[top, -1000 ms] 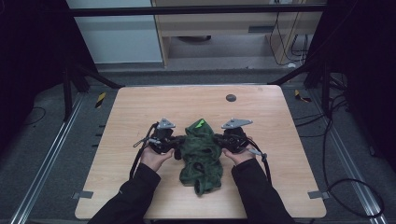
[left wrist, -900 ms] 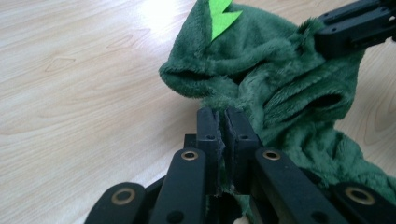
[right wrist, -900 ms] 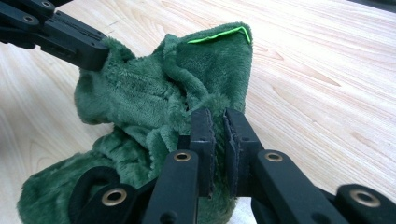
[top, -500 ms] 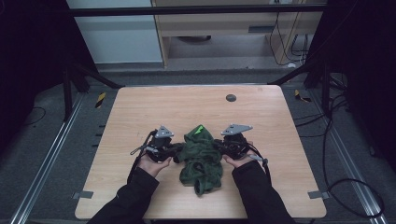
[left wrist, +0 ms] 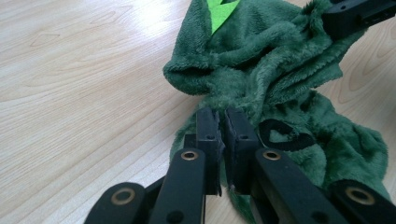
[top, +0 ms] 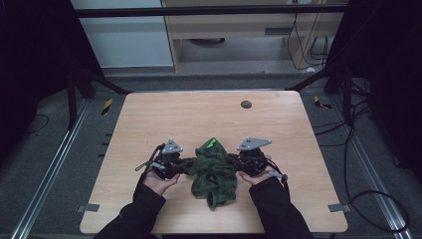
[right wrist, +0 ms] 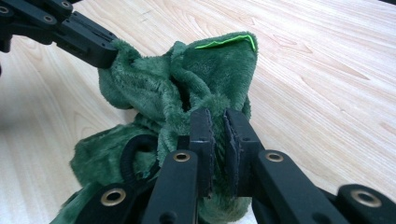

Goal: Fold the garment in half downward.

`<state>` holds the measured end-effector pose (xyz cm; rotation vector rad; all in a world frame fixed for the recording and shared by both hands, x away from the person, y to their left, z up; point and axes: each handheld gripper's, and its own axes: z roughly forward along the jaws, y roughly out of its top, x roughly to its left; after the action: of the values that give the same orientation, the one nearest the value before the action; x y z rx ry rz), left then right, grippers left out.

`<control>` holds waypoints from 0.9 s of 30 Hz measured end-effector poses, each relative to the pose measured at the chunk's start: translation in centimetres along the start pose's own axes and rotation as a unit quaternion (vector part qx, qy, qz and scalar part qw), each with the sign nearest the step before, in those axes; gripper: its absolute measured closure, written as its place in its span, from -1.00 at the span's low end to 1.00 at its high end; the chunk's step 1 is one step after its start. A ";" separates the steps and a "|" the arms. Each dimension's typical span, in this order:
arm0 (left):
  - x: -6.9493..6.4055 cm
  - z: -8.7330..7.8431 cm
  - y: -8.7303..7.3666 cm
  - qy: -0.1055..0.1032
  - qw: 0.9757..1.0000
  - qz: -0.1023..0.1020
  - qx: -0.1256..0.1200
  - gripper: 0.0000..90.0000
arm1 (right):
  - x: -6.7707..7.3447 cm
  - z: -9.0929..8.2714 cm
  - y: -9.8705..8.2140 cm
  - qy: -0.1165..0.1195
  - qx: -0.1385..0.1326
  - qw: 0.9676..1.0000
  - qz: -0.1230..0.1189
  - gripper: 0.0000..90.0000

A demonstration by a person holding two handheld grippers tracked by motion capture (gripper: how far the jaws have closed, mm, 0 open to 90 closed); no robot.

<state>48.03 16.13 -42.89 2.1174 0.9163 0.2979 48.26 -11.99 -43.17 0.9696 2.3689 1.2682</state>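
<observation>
Green plush cloth [top: 214, 171] lies bunched on table [top: 199, 119], near edge, between both grippers. Left gripper [left wrist: 223, 122] jaws pinched on its left side; right gripper [right wrist: 218, 122] jaws pinched on its right side. Folds hide cloth's shape. Bright green patch [left wrist: 220, 10] cut off; black loop [left wrist: 280, 136] partly buried. No legible writing.

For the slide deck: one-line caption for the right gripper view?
Right gripper shut on a bunched green fleece cloth over the wooden table.
</observation>
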 end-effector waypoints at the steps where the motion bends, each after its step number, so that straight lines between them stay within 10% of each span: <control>1: 0.0 -0.1 0.0 0.000 1.000 0.002 0.000 0.90 | 0.1 -0.1 -0.1 0.002 0.000 1.000 0.001 0.83; 27: -2.3 -1.1 -2.1 -0.030 0.999 0.025 0.016 0.89 | 2.0 -1.8 -2.9 0.030 0.010 0.999 -0.009 0.80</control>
<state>44.79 16.06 -43.51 2.1689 0.8397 0.2440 44.56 -12.88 -44.40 0.9251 2.4343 1.2866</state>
